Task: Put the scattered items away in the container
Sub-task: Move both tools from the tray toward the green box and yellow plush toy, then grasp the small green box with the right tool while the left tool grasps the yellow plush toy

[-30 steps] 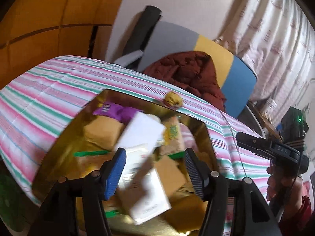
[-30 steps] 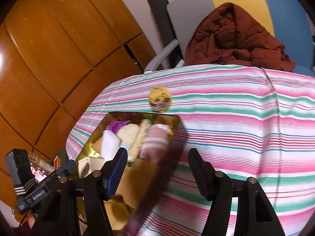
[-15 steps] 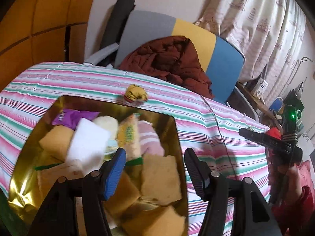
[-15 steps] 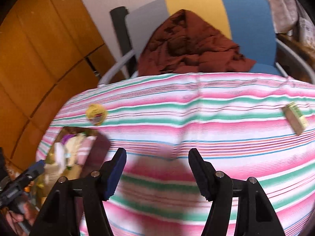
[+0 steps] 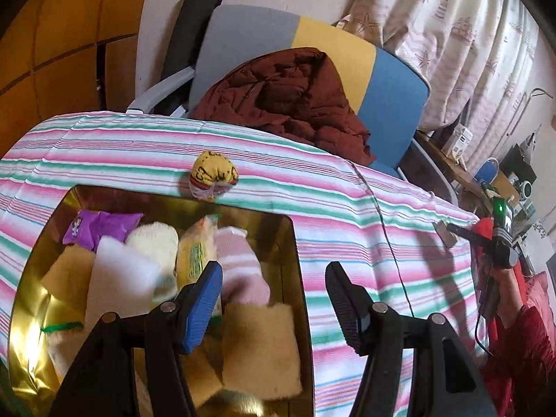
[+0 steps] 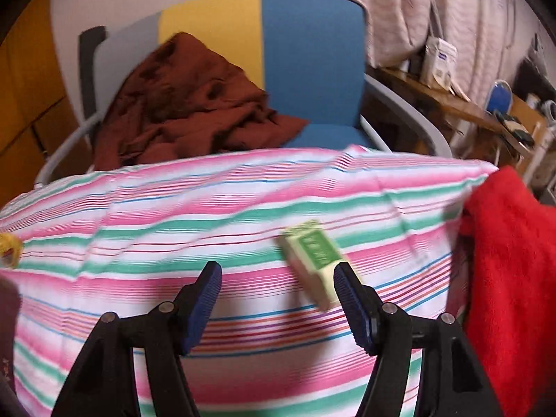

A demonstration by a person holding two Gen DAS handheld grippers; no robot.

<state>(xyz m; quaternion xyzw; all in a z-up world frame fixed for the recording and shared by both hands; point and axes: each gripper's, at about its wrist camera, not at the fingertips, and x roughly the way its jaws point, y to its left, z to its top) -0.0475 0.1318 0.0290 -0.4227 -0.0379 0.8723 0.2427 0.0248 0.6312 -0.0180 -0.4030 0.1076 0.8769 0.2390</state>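
- Our right gripper [image 6: 278,299] hangs with jaws spread over the striped tablecloth [image 6: 173,222] — nothing between them.
- A green-and-cream carton [image 6: 311,260] lies blurred just beside our right-hand finger.
- A yellow item [image 6: 8,248] sits at the left edge; a red cloth [image 6: 510,264] drapes right.

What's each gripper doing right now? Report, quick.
Left gripper: open, empty, over the gold container.
Right gripper: open, empty, the green box by its right finger.
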